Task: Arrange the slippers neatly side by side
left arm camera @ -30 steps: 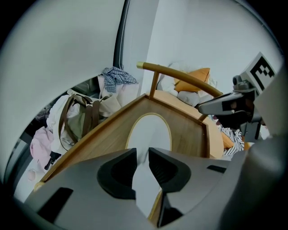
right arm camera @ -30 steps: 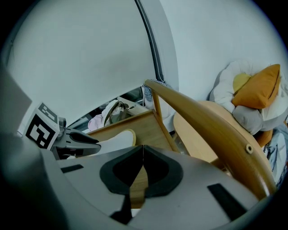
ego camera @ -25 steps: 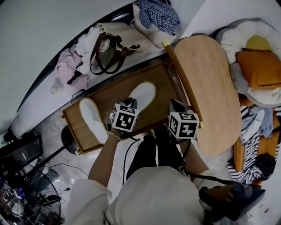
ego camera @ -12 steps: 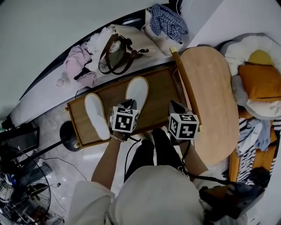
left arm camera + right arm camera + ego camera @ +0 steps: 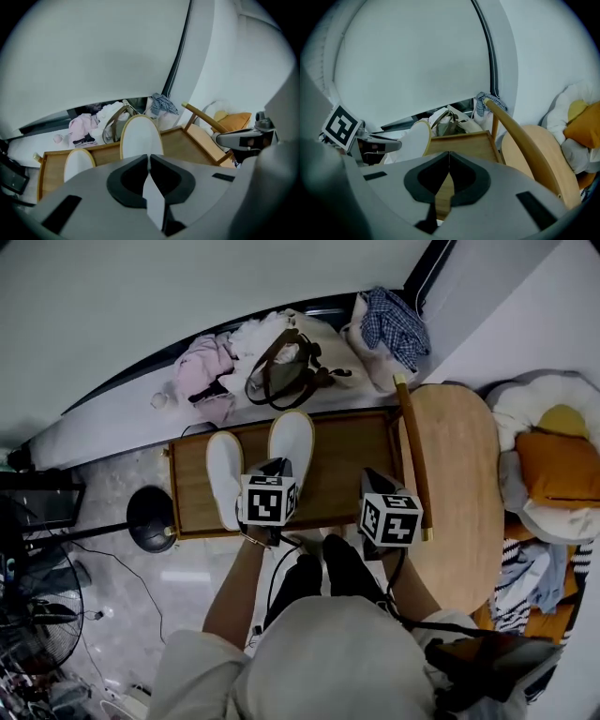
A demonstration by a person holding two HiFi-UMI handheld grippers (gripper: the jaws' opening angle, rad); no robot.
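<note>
1. On the wooden tray (image 5: 352,465), both white slippers point toward the wall. The held slipper (image 5: 292,439) lies just right of the other slipper (image 5: 224,472), nearly parallel, with a narrow strip of wood between them.
2. Held slipper's toe sits further forward than its neighbour's. Both show a tan rim in the left gripper view. Can't tell if its sole rests on the tray.
3. Left gripper (image 5: 149,161): jaws pinched on the heel end of the held slipper, with white material squeezed between the pads.
4. Right gripper (image 5: 449,161): jaws pressed together with nothing in them, hovering over the tray's near right edge, apart from both slippers.
5. Markings: each gripper's cube (image 5: 269,500) carries black-and-white square marker patterns.
6. Behind the tray along the wall: brown-handled bag (image 5: 286,371), pink cloth (image 5: 202,376), checked cloth (image 5: 398,320).
7. Right of the tray: oval wooden seat (image 5: 459,484), then an orange cushion (image 5: 562,465).
8. Left on the floor: black round base (image 5: 150,518) and a fan (image 5: 37,606).
</note>
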